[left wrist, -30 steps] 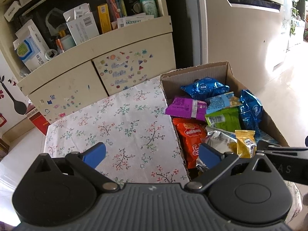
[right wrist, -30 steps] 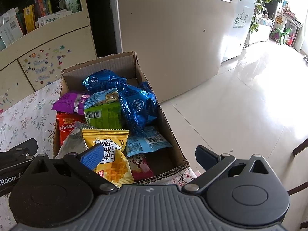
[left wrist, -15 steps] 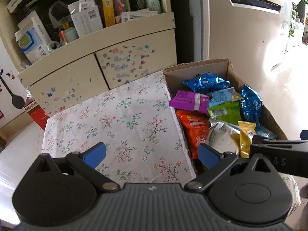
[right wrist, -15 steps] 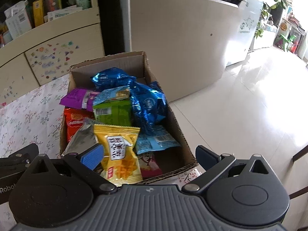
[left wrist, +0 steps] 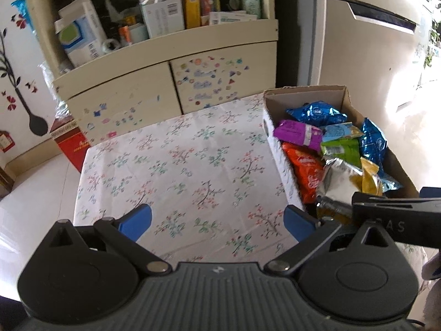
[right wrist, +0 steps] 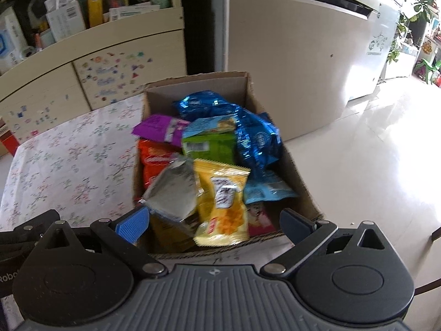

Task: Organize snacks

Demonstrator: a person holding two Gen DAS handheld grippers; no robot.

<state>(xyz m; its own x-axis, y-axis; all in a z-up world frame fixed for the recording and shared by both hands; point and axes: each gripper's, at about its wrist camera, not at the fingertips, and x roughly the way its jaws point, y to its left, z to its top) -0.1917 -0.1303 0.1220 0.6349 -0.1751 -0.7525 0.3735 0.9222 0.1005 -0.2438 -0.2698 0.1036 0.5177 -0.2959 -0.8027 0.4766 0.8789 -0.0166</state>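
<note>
At twelve o'clock a cream cabinet [left wrist: 171, 63] stands against the wall, its open shelf [left wrist: 154, 13] crowded with boxes and bottles, its two lower doors [left wrist: 220, 82] dotted with small stickers. At two o'clock a pale fridge [right wrist: 289, 63] catches daylight. The glossy white floor [right wrist: 372, 165] shines at three o'clock, with potted plants [right wrist: 424, 5] beyond. At ten o'clock, flower decals [left wrist: 11, 63] mark the white wall, above a red box [left wrist: 73, 144]. A floral cloth covers the surface [left wrist: 179, 171].

White floral tablecloth [left wrist: 179, 165], brown cardboard box [right wrist: 198, 88], blue foil packet [right wrist: 256, 138], yellow packet [right wrist: 223, 201], purple packet [right wrist: 160, 129], orange packet [left wrist: 306, 171]
</note>
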